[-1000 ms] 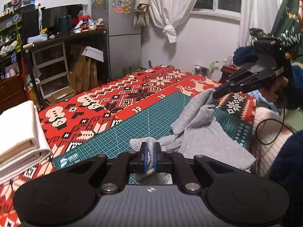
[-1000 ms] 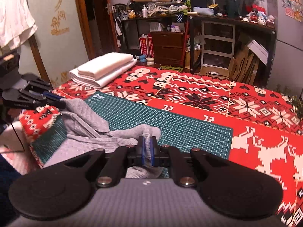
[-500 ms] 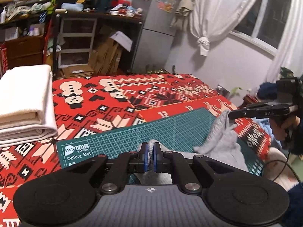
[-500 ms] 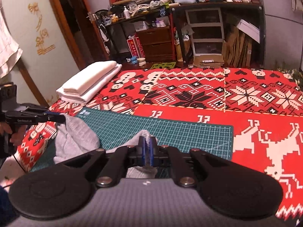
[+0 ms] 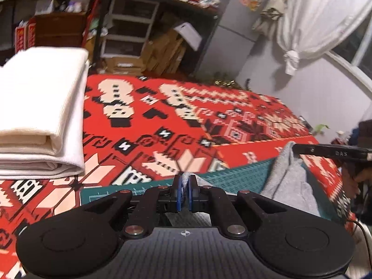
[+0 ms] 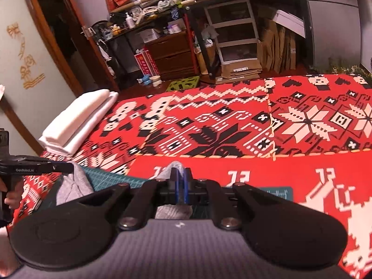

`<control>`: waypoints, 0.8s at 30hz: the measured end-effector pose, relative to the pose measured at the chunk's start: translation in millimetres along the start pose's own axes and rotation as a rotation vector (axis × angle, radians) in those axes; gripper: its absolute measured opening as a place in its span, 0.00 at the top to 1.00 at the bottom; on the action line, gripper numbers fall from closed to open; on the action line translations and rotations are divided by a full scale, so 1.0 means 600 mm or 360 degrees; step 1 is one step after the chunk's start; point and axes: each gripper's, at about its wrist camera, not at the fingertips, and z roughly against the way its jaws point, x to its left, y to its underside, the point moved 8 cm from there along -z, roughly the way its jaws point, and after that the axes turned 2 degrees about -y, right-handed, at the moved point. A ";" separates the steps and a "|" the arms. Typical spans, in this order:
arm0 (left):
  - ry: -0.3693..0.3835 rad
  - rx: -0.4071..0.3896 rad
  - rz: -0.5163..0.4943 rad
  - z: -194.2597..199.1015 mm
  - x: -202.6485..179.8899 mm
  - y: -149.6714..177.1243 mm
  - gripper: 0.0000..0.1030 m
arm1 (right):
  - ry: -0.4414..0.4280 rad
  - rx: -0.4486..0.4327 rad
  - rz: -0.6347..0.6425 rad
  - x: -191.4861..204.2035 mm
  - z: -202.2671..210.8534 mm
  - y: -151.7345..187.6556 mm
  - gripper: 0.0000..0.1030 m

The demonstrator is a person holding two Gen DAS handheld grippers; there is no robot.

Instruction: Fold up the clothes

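Grey knit cloth sits pinched between the blue pads of the left gripper [image 5: 184, 187], jaws closed on a small bunched edge. Right gripper [image 6: 180, 181] likewise clamped on another edge of the same grey garment [image 5: 287, 181]. One garment, stretched between both, sagging over the green cutting mat [image 5: 232, 180]; long axis runs 9 to 3 o'clock. Red patterned blanket [image 6: 209, 127] underneath. One stack of white folded cloth [image 5: 39, 107] at 10 o'clock. Cluttered shelves [image 6: 209, 7] beyond.
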 end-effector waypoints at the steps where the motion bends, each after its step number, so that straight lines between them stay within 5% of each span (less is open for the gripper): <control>1: -0.0016 0.0012 0.0015 -0.009 0.005 -0.003 0.95 | 0.0013 0.0003 -0.0010 -0.005 -0.008 -0.001 0.96; 6: -0.0039 0.0040 0.0081 -0.026 0.018 -0.016 0.92 | 0.0094 0.0029 -0.0031 -0.026 -0.044 0.000 0.95; 13: 0.0025 -0.0056 0.0187 0.009 0.017 -0.031 0.69 | 0.0113 -0.0091 -0.0146 -0.038 -0.012 -0.012 0.78; 16: 0.0020 -0.0138 0.0219 0.037 0.014 -0.037 0.63 | 0.0077 -0.0121 -0.0112 -0.020 0.014 -0.011 0.78; 18: 0.0024 -0.0189 0.0214 0.054 0.010 -0.037 0.68 | 0.0056 -0.0095 -0.0051 -0.002 0.020 -0.005 0.88; 21: -0.0013 -0.0160 0.0150 0.053 0.002 -0.024 0.97 | 0.0098 -0.0002 0.0048 0.014 -0.001 0.011 0.94; 24: -0.0036 -0.0082 0.0085 0.031 -0.006 -0.004 0.97 | 0.0126 0.0053 0.0022 0.004 -0.034 0.020 0.94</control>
